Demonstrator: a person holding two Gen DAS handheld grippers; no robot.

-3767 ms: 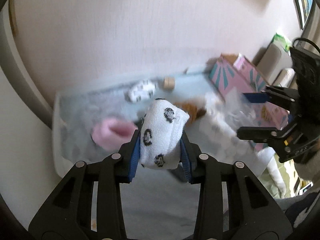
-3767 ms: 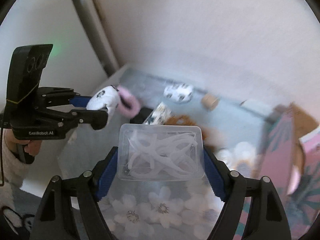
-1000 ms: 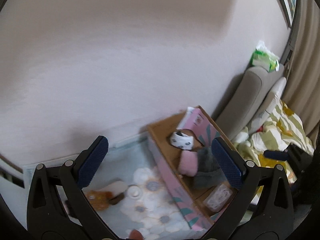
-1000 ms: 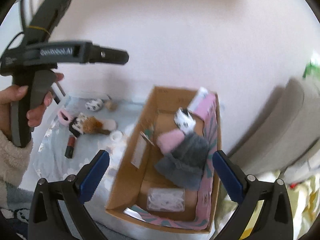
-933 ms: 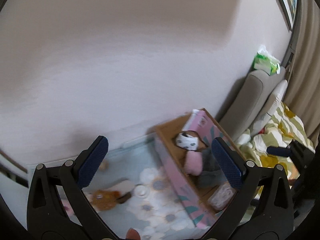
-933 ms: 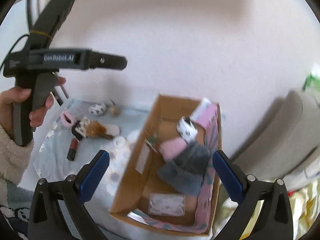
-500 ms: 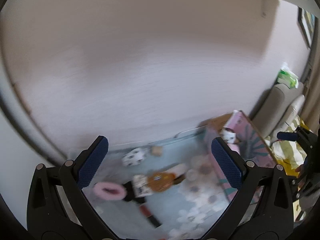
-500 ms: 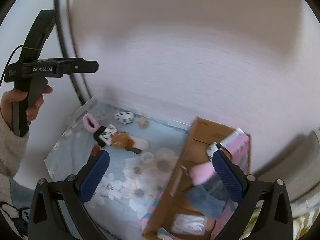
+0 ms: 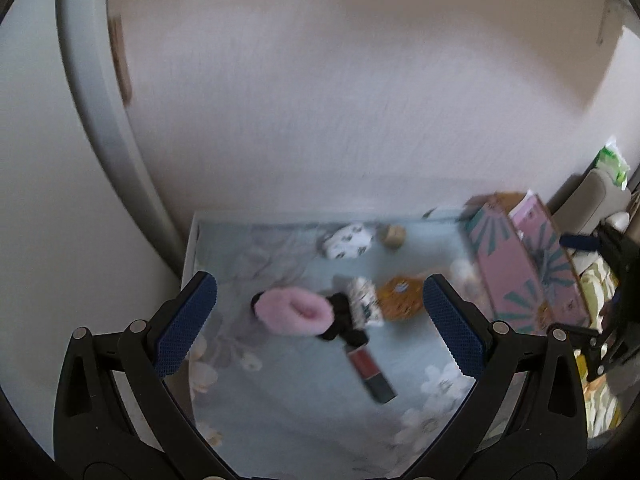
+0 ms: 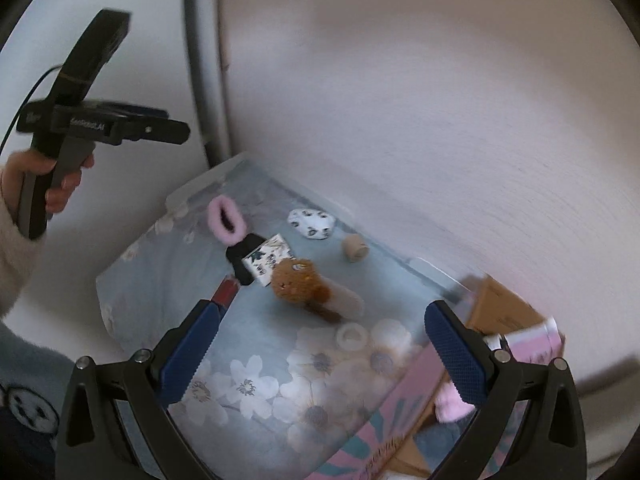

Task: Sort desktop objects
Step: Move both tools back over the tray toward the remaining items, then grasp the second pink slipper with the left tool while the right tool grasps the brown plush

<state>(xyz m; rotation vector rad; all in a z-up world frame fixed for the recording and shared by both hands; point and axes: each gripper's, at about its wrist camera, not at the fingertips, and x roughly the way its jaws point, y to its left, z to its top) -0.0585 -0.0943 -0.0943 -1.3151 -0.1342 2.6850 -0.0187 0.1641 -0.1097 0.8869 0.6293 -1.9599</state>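
Bench (image 10: 168,280) under a pale blue floral cloth, against a white wall.
Pink-and-teal cardboard box (image 10: 404,432) at the right end — holds sorted items, partly hidden.
Left gripper (image 9: 320,328) and right gripper (image 10: 320,346): both empty, jaws wide, above the cloth.
Loose items near mid-cloth: fluffy pink ring (image 9: 294,314), brown plush bear (image 10: 296,280), white spotted sock ball (image 9: 346,240), red-and-black tube (image 9: 370,368), small tan cylinder (image 10: 354,249).
Step, as judged: reaching for the next piece. The next move calls for descending over one item — the pink ring looks nearest to the left gripper.
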